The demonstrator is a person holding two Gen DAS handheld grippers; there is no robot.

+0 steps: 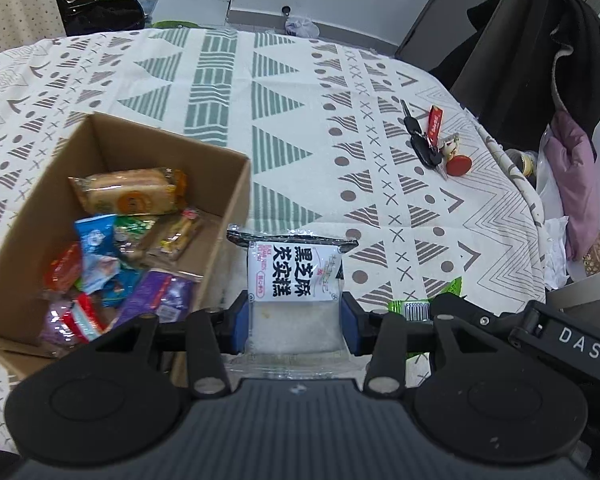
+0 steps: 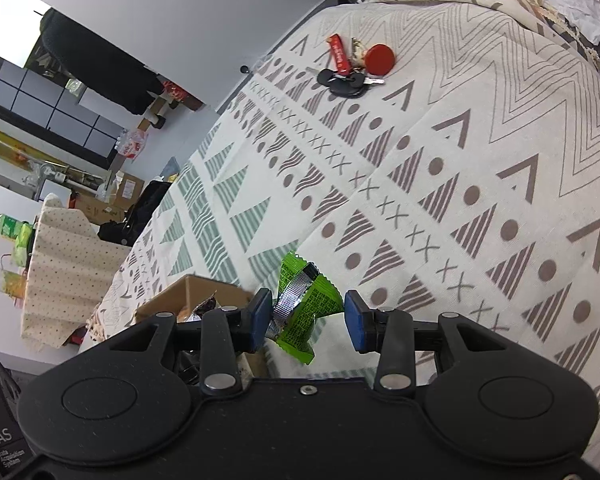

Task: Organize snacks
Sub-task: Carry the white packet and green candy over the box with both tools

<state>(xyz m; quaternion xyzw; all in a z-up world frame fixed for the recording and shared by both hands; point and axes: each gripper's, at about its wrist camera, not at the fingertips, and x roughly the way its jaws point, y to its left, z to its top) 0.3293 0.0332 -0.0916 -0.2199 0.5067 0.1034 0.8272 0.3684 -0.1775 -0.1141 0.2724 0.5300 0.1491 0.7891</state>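
Left wrist view: left gripper (image 1: 296, 322) has its two blue pads closed against the sides of a white sesame-cake packet (image 1: 296, 280), gripping the clear lower half. The packet stands up from the jaws, with its printed label and dark crimped top edge pointing away from the camera. It sits just right of the cardboard box (image 1: 236, 196), outside the near wall, above the patterned tablecloth (image 1: 284, 92). The box already holds a mixed pile of wrapped snacks. A key bunch (image 1: 432, 140) lies well apart on the right.

Risk: the grip is on slick film rather than the cake body, so the packet could slide or pivot during transfer. A low carry toward the box could catch the wall and tip the packet out. The gripper is roughly level, aimed across the table.

Right wrist view: right gripper (image 2: 306, 320) is rolled strongly, so the table runs diagonally. The jaws are partly open around a green snack wrapper (image 2: 304, 308). The left pad touches or nearly touches its silver fold, and the right pad shows a gap, so there is no firm hold.

Risk: closing on the crumpled edge alone may pinch only a corner and drop the wrapper. Both grippers are close together near the box, so they could collide.
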